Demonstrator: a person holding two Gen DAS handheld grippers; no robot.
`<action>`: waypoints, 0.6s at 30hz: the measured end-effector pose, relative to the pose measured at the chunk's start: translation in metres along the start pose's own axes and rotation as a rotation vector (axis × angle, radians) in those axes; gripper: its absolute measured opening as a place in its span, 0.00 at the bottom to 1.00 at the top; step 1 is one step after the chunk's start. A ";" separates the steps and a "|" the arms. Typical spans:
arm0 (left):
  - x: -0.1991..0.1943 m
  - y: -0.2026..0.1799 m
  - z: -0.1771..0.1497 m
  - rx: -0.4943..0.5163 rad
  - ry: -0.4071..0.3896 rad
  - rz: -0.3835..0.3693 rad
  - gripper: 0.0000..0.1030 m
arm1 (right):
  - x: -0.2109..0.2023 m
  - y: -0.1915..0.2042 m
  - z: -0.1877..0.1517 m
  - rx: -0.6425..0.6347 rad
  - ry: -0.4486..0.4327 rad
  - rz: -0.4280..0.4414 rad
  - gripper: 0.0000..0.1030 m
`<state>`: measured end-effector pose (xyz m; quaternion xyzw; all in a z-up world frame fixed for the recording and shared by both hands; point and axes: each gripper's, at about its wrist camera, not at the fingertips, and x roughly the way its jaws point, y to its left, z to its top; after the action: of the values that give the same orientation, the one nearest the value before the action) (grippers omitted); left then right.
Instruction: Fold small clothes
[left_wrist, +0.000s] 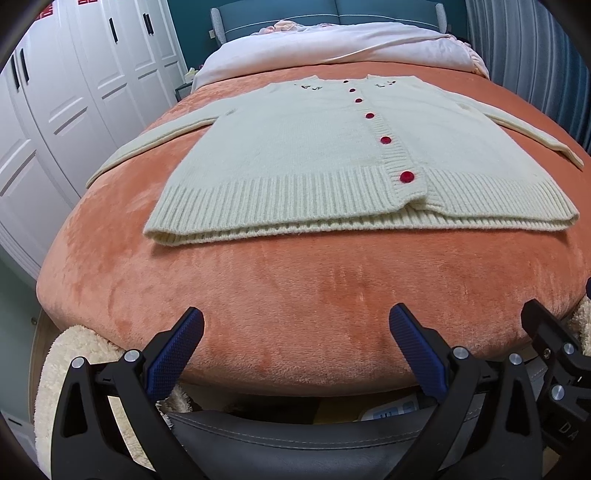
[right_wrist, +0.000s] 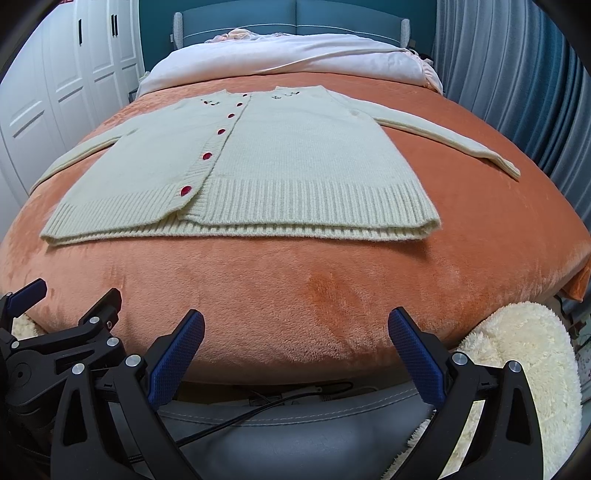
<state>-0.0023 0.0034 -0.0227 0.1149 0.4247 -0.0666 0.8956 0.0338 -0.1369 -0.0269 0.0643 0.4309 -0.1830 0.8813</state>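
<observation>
Blue-padded and black-framed, the left gripper (left_wrist: 295, 325) sits lowest in its own view, jaws spread wide and holding nothing, poised over the near edge of the bed's orange plush blanket (left_wrist: 295, 288). Over on the other side, the right gripper (right_wrist: 295, 326) is just the same: blue pads parted, released, empty, hanging above that same blanket edge. Each camera catches the other tool at the frame's side, so the two sit close beside one another at the foot of the bed.

Now to the garment. A cream knitted cardigan with red buttons (left_wrist: 303, 147) lies flat on the blanket, well apart from both grippers, ribbed hem toward the cameras and neckline toward the headboard. It is buttoned up, the button row running from hem to collar, and small dark embroidery marks sit on either side of the neck. Both sleeves are stretched out sideways, the left sleeve (left_wrist: 147, 142) angling toward the wardrobe side, the right sleeve (right_wrist: 450, 142) reaching toward the curtain side. No fold in it yet.

Beyond the cardigan, a pale pink duvet (right_wrist: 295, 55) is bunched at the head of the bed against a teal padded headboard (right_wrist: 295, 18). White panelled wardrobe doors (left_wrist: 74, 92) stand along the left, grey-blue curtains (right_wrist: 517, 74) along the right. A fluffy cream rug (right_wrist: 524, 369) shows below the bed's near corner.
</observation>
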 end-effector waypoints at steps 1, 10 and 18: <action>0.000 0.001 0.000 -0.004 0.001 -0.001 0.95 | 0.000 0.000 0.000 0.000 0.001 0.000 0.95; 0.003 0.005 -0.001 -0.001 0.003 -0.005 0.95 | 0.002 0.003 -0.001 -0.006 0.002 0.003 0.95; 0.003 0.005 -0.001 0.003 0.004 -0.005 0.95 | 0.002 0.004 -0.001 -0.009 0.004 0.005 0.95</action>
<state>-0.0002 0.0082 -0.0247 0.1153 0.4264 -0.0690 0.8945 0.0356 -0.1334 -0.0293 0.0618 0.4331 -0.1787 0.8813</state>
